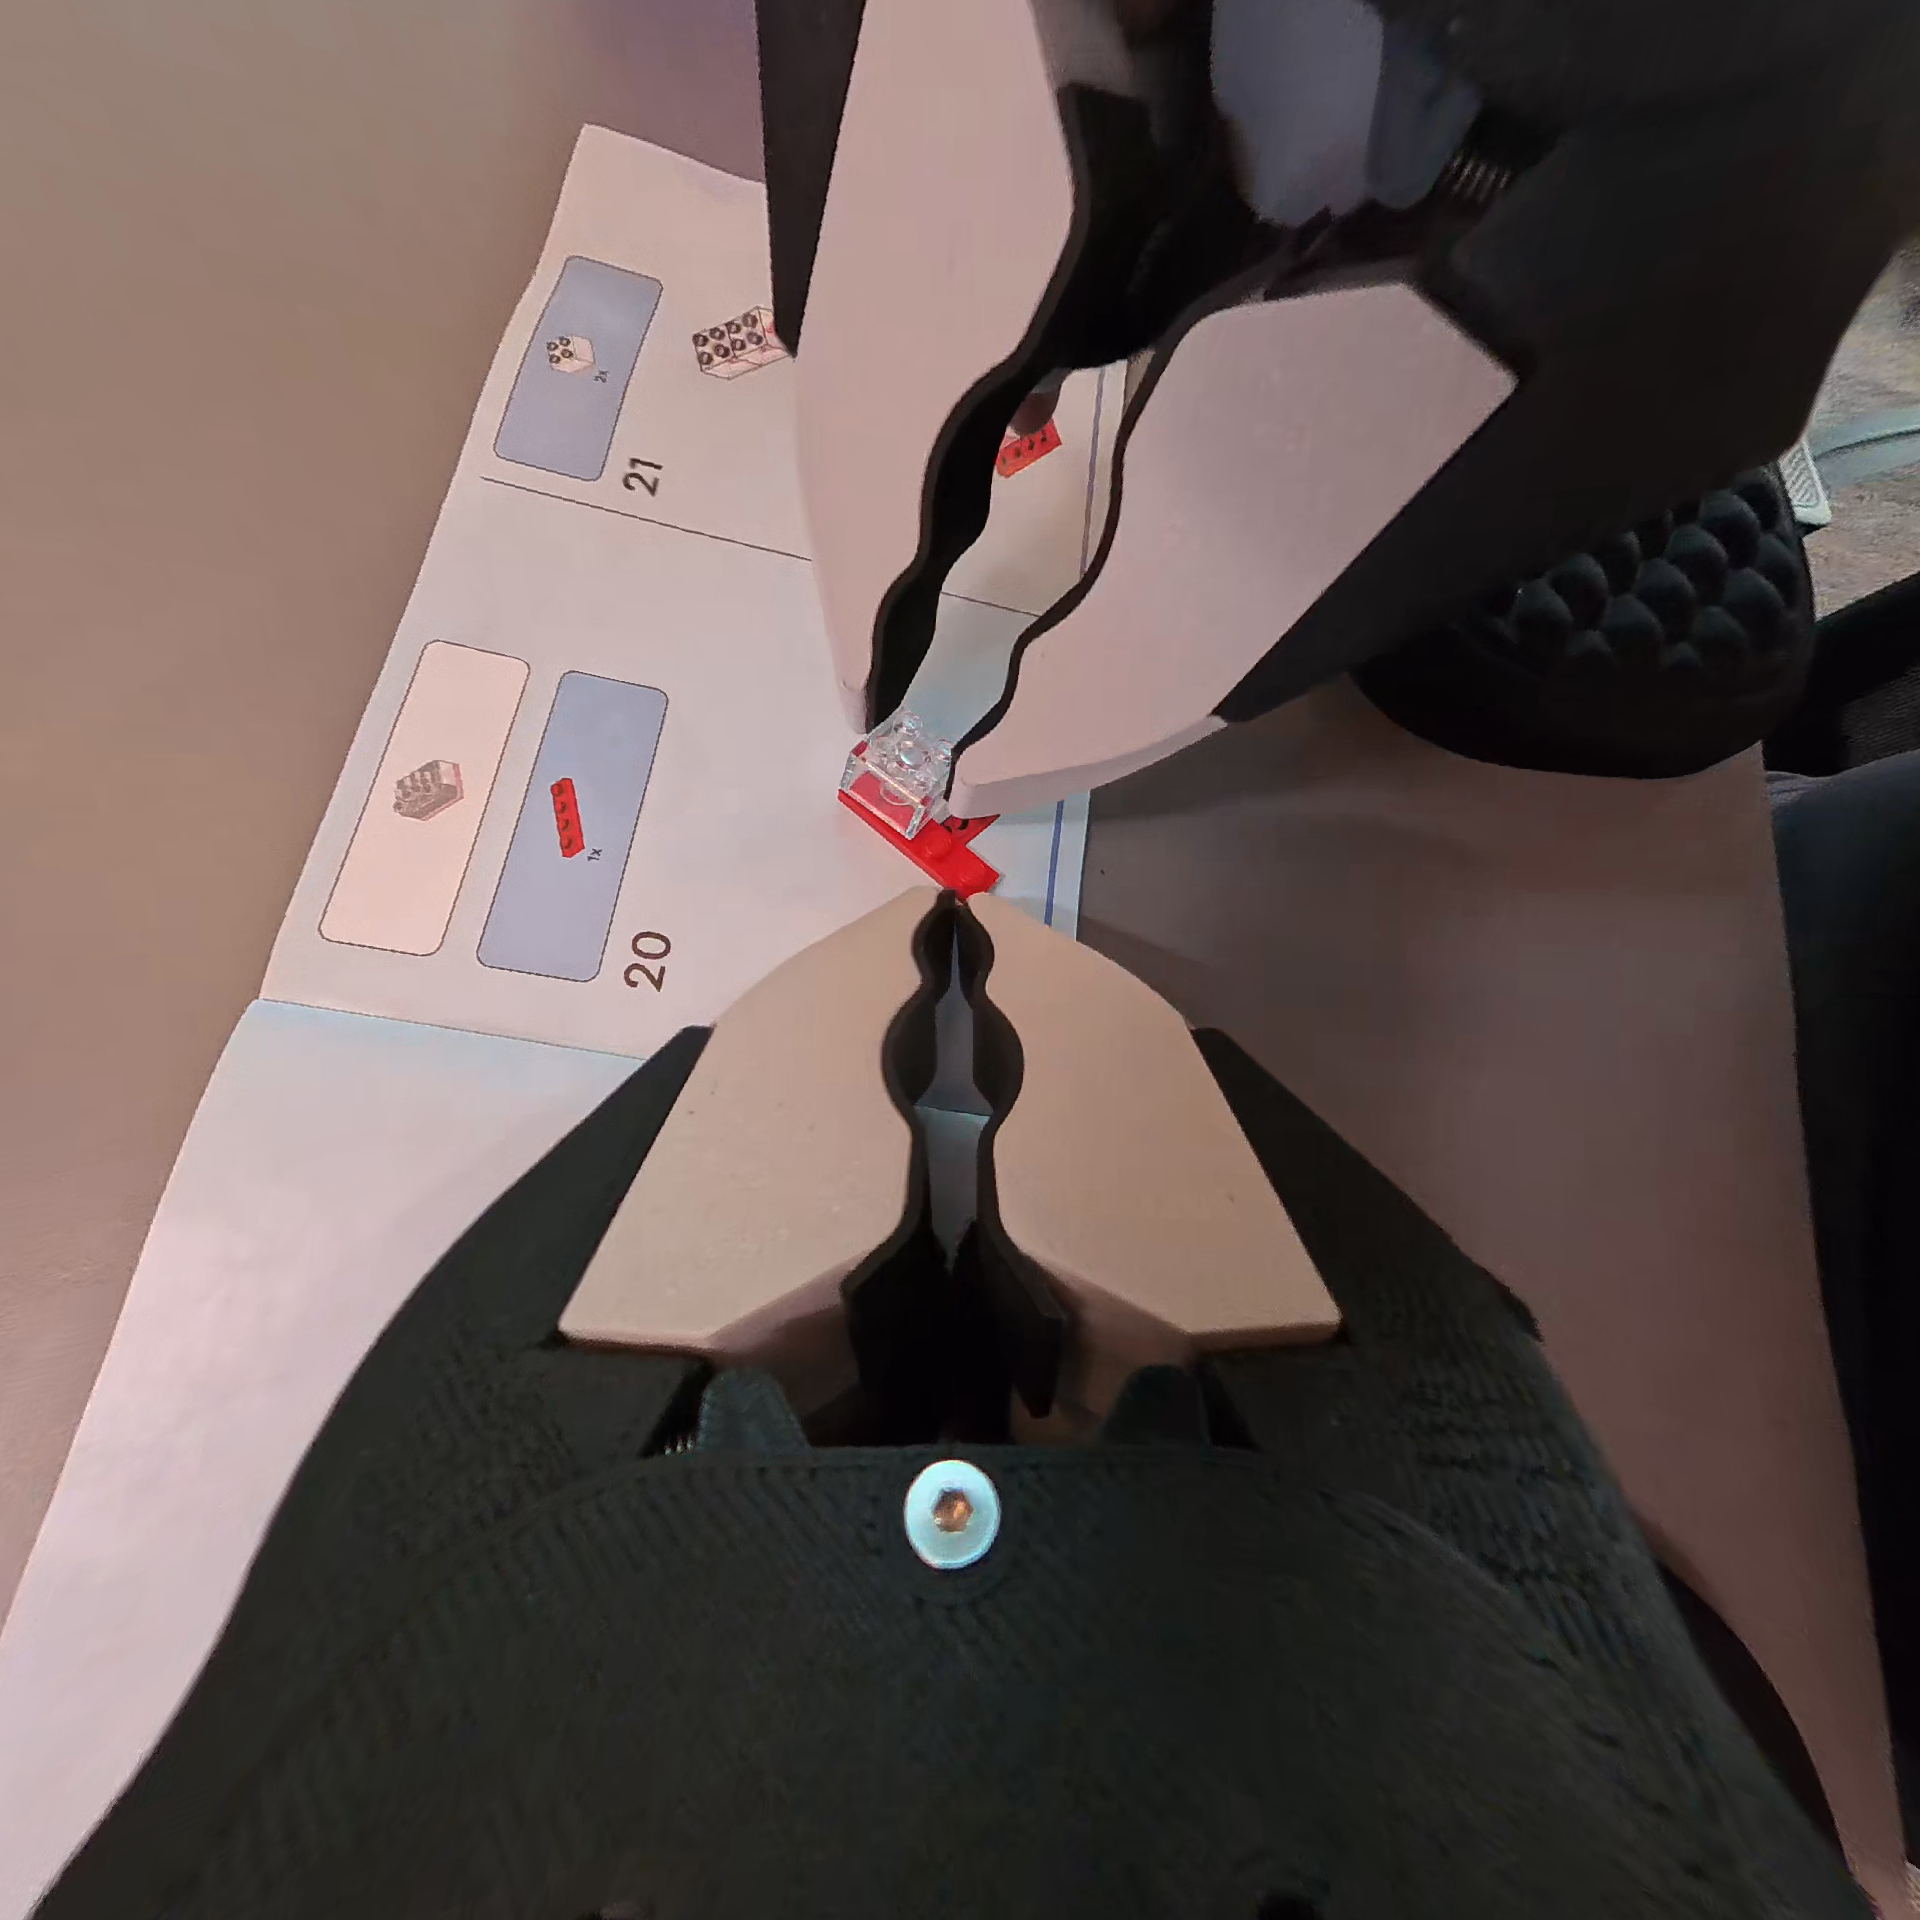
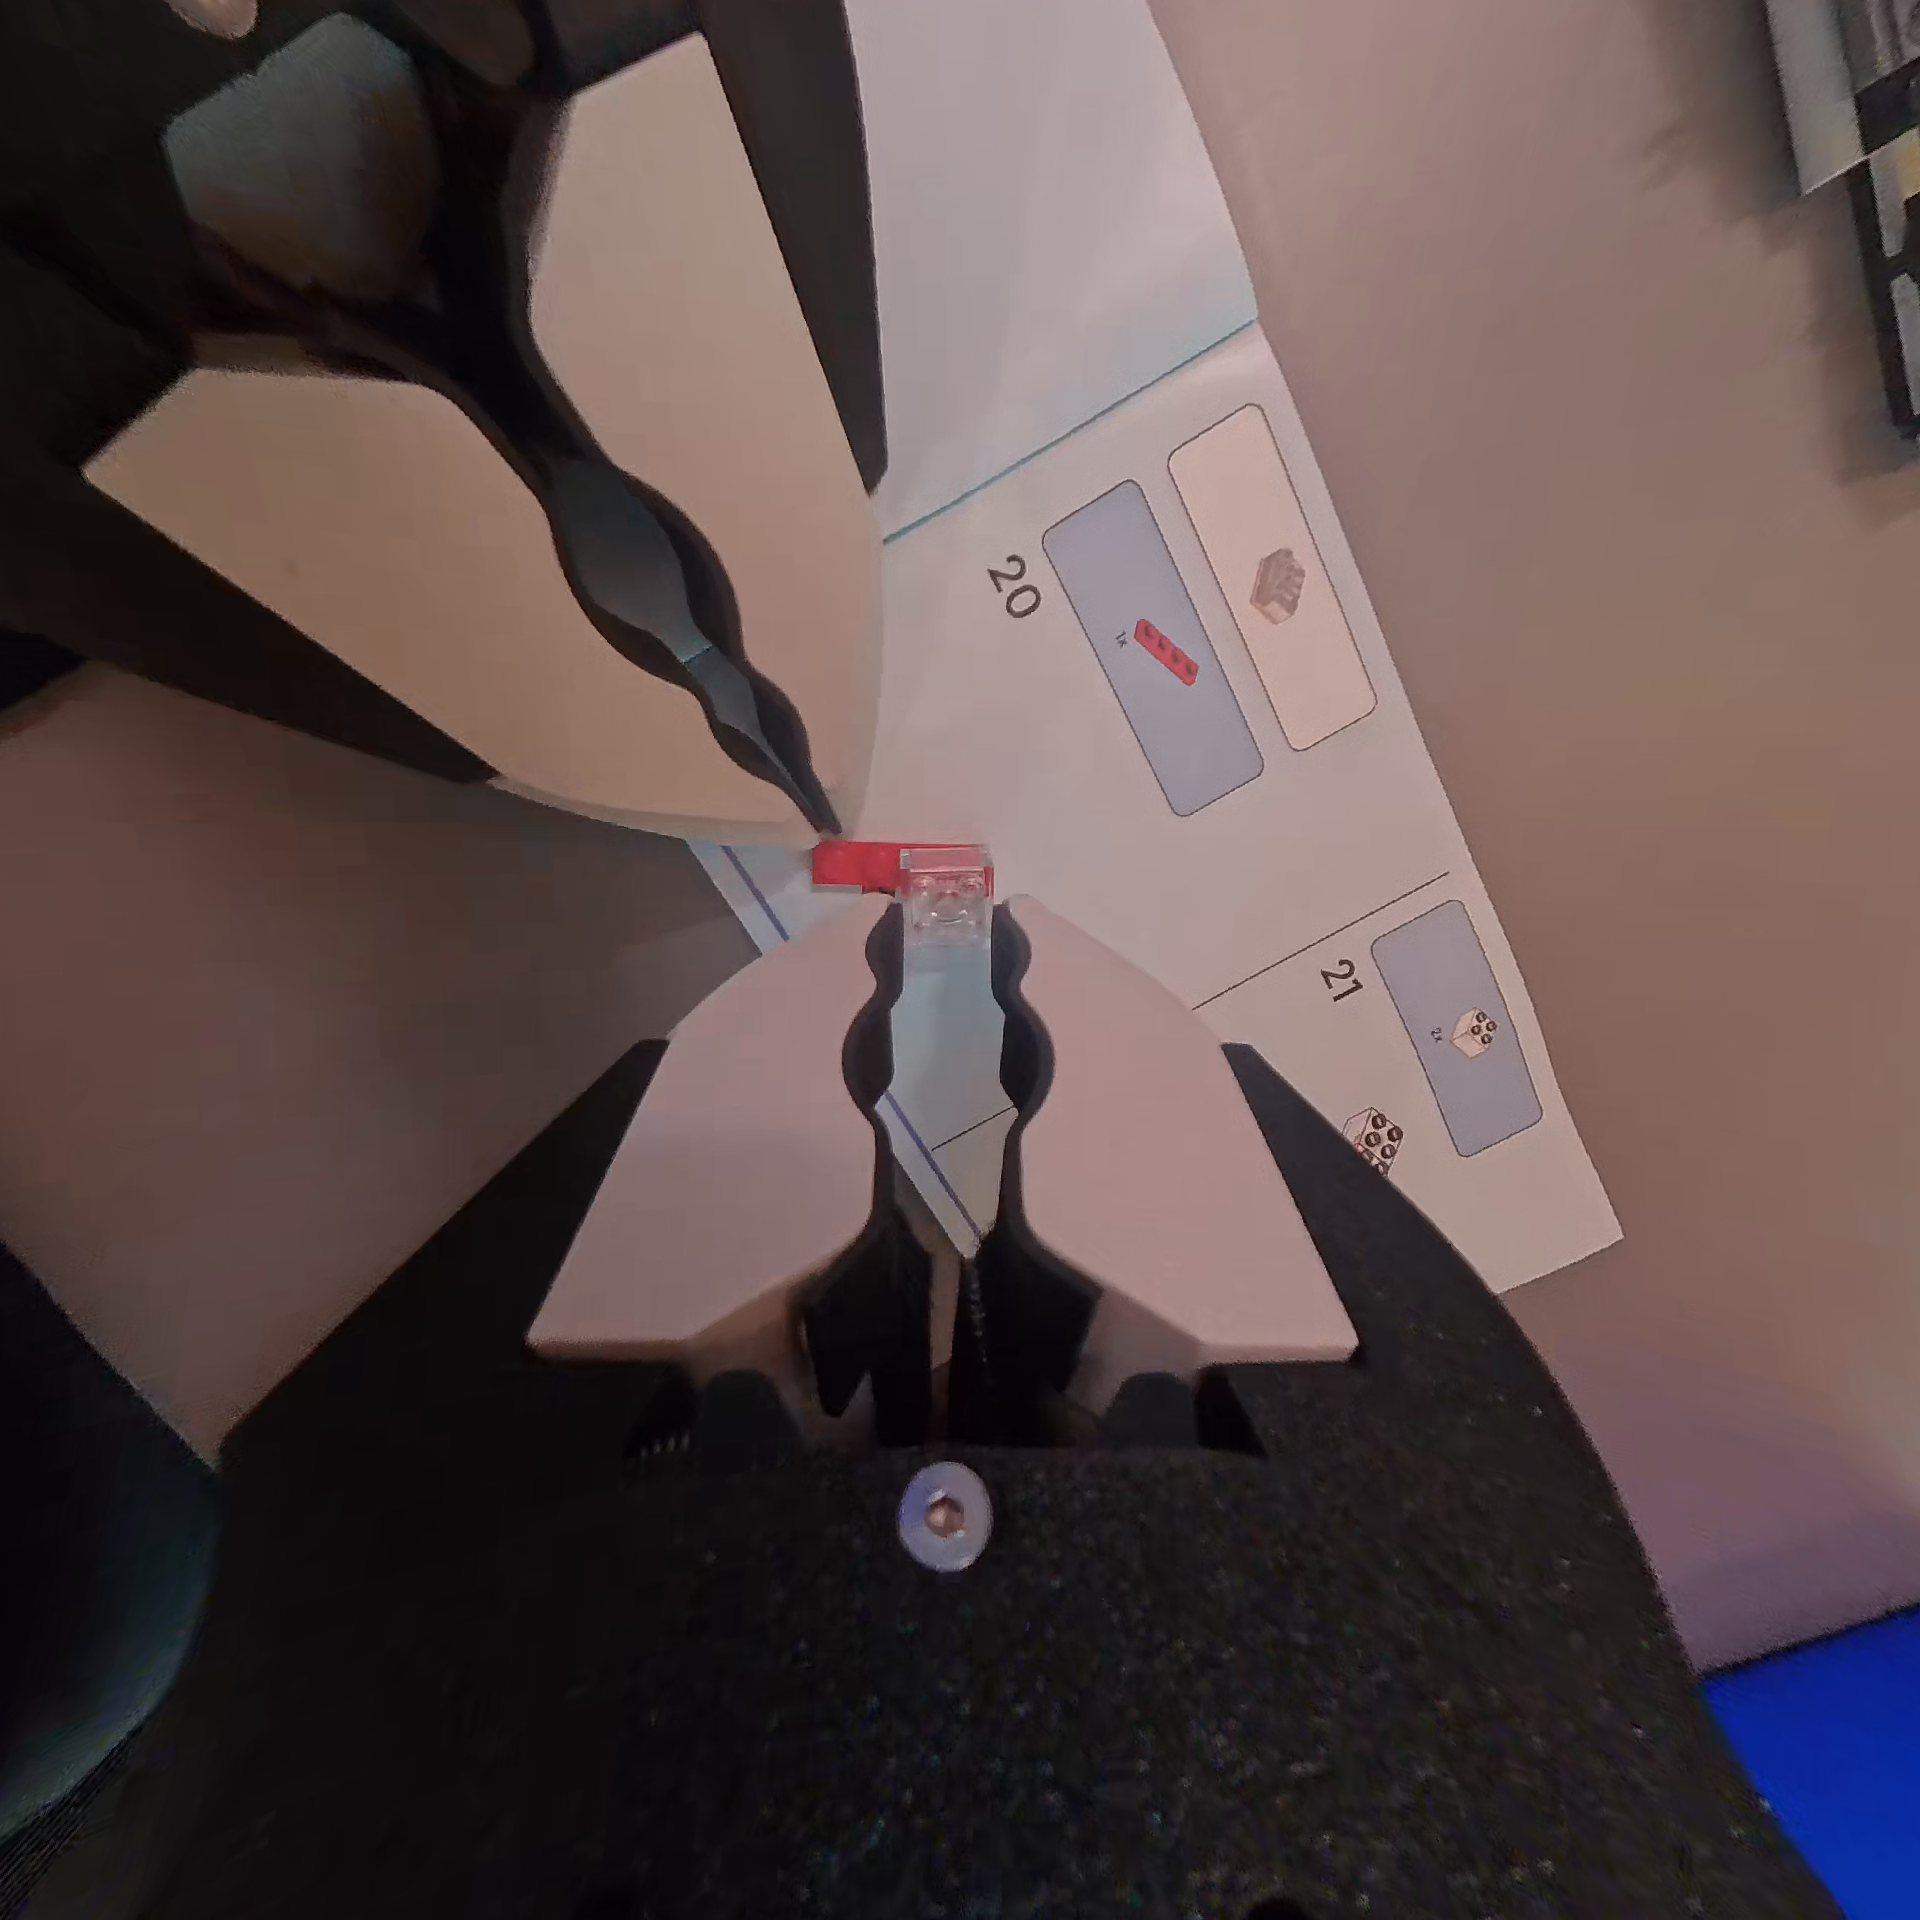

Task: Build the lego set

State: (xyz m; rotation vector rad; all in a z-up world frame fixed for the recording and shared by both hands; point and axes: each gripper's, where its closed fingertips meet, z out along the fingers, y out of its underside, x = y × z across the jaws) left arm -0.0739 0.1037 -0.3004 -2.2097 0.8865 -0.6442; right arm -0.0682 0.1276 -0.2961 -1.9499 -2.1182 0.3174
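A thin red plate is pinched at one end by my left gripper, whose fingertips are shut on it. A clear brick sits on the plate's other end, gripped by my right gripper, which comes in from the top of the left wrist view. In the right wrist view, my right gripper is shut on the clear brick, which rests against the red plate. The left gripper holds the plate's far end from the upper left there. Both pieces are held just above the instruction sheet.
A white instruction sheet with pictured build steps lies on the beige table; it also shows in the right wrist view. A black padded object sits at the right. A blue surface shows at the lower right corner. The grippers are tip to tip, or close to it.
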